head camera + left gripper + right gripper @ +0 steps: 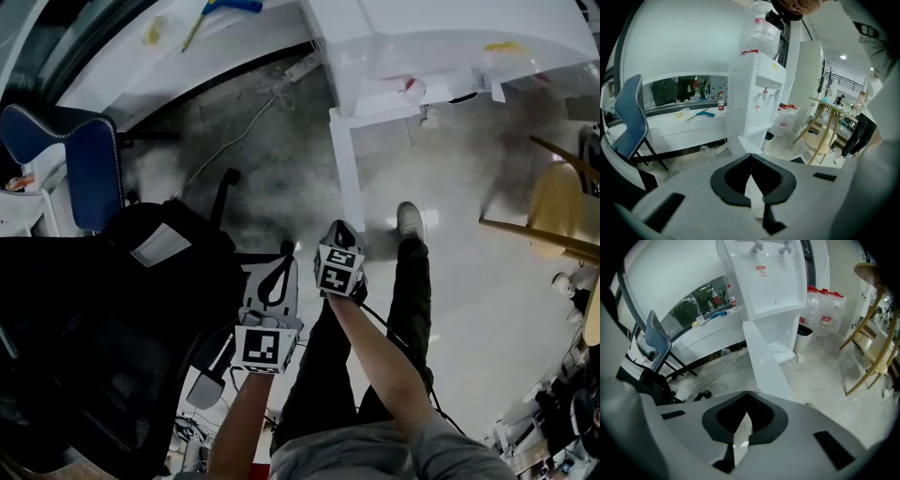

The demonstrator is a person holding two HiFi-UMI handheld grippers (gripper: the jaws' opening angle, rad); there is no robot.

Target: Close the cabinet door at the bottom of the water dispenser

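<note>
Cabinet door (764, 364) stands swung wide off the base of the water dispenser (773, 282), which sits on the floor by the right end of the low white counter (679, 126).

Left gripper (750, 155): tips meeting, nothing held. Right gripper (746, 393): same, nearer the door but not touching.

Risks, as I judge them:
- Closed tips could skid off the smooth panel.
- My shoe (408, 221) looks near the swing path and might block the door.
- A hard shove may bounce it back open.

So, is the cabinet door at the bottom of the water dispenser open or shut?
Open. The cabinet door swings out from the water dispenser, and its lower compartment shows behind it.
</note>
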